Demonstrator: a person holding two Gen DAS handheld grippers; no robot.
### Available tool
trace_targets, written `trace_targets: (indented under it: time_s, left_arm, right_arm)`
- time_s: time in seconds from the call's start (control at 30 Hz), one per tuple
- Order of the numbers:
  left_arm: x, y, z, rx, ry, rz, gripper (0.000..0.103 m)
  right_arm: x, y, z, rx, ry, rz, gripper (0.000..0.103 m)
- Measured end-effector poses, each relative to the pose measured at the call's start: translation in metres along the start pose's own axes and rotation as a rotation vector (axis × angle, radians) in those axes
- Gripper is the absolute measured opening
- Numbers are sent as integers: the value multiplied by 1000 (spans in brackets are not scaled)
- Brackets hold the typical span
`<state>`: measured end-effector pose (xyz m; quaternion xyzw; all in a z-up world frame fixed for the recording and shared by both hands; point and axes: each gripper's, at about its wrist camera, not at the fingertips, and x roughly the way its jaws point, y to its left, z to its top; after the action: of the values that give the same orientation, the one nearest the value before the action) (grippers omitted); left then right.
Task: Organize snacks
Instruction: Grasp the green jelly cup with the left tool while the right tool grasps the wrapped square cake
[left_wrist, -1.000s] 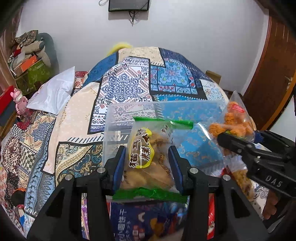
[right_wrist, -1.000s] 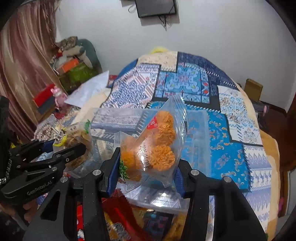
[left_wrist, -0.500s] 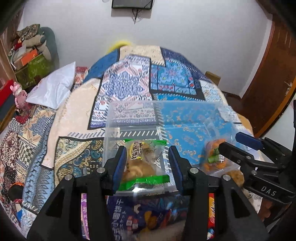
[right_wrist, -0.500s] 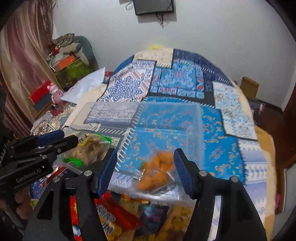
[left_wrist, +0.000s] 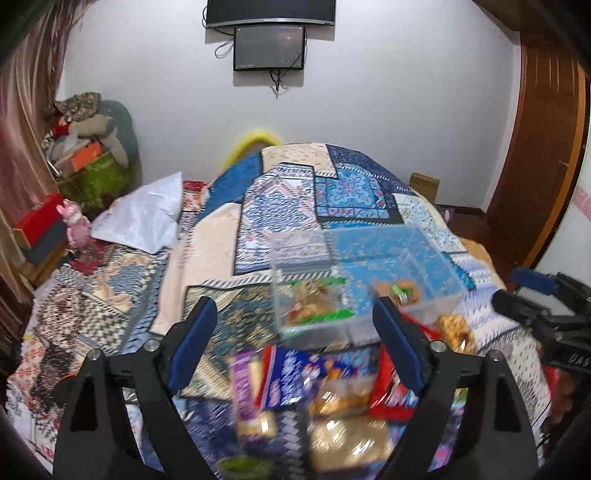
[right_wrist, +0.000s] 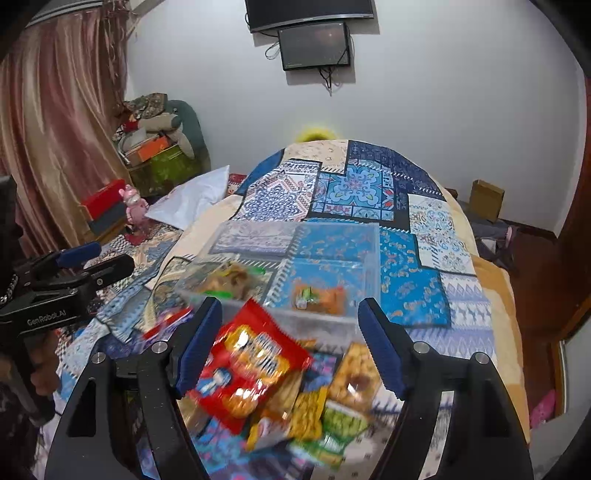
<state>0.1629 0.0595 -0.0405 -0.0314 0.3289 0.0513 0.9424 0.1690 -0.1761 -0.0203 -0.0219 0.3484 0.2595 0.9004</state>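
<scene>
A clear plastic bin (left_wrist: 439, 258) (right_wrist: 369, 258) sits on the patterned bedspread. Inside lie a green-edged bag of brown snacks (left_wrist: 314, 302) (right_wrist: 232, 282) and a clear bag of orange puffs (left_wrist: 400, 291) (right_wrist: 319, 297). My left gripper (left_wrist: 293, 343) is open and empty, above a blurred pile of snack packs, with a blue pack (left_wrist: 295, 376) under it. My right gripper (right_wrist: 290, 345) is open and empty over a red snack bag (right_wrist: 251, 365) in the same pile. Each gripper shows at the other view's edge.
The pile holds several more packs: yellow and green ones (right_wrist: 325, 417) and a tan bag (left_wrist: 347, 439). A white pillow (left_wrist: 144, 218) lies at the left. Boxes and clothes (right_wrist: 155, 155) are stacked by the curtain. A wooden door (left_wrist: 535, 166) stands at the right.
Both grippers let go of their bags into the clear bin, opened wide and drew back toward the snack pile.
</scene>
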Motion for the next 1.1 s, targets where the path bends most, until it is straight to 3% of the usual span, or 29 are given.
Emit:
trace_targets:
  time_s: [0.2,0.47,0.7,1.0,1.1]
  left_arm:
    - [-14,26,-34,-18,46,15,89]
    - [-1,57,-90,-67,144,63,89]
    - [12,58,-130,-64,211,18,89]
    - [30,62,-159,-97,273,-65,68]
    - [34,63,-162,-116,279,-101,55]
  right_arm:
    - [-10,16,-22,-15,9,3,75]
    - [4,27,-52,13,77,35,76]
    - [22,49,-78,60,152,89,75]
    - [37,85,-93,55,208,101,76]
    - [48,94,-94,52,232,97,76]
